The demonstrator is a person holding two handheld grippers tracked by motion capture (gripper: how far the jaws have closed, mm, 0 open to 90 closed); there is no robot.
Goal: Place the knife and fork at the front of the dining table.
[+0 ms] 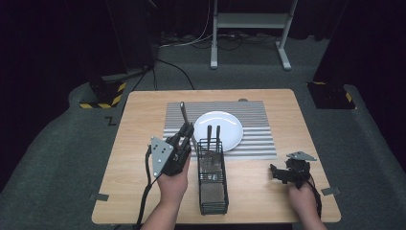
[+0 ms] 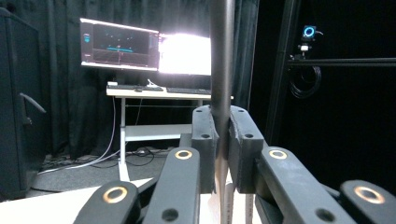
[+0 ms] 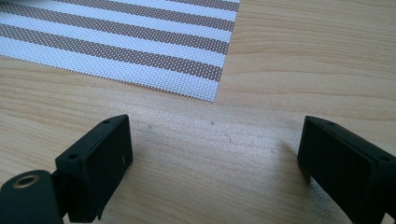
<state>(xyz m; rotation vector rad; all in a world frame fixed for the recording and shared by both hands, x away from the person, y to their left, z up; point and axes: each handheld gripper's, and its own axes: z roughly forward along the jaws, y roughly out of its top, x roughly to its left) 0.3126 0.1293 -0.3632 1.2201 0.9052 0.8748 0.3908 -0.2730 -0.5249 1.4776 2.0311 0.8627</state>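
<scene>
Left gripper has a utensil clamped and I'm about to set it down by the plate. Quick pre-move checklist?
1. Grip: left gripper fingers closed on the utensil handle: ok.
2. Utensil's working end: hidden, type cannot tell.
3. Placemat beside the plate: bare stripes left of the plate: ok.
4. Wire caddy close by the left gripper: not ok, watch it.
5. Right gripper: open, empty, low over the table: ok.

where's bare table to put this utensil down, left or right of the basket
Both sides are bare wood. The widest patch lies between the wire basket and the right gripper, below the striped placemat. Left of the left gripper, wood runs bare to the table edge. It is crowded at the middle: the white plate meets the basket's far end.
</scene>
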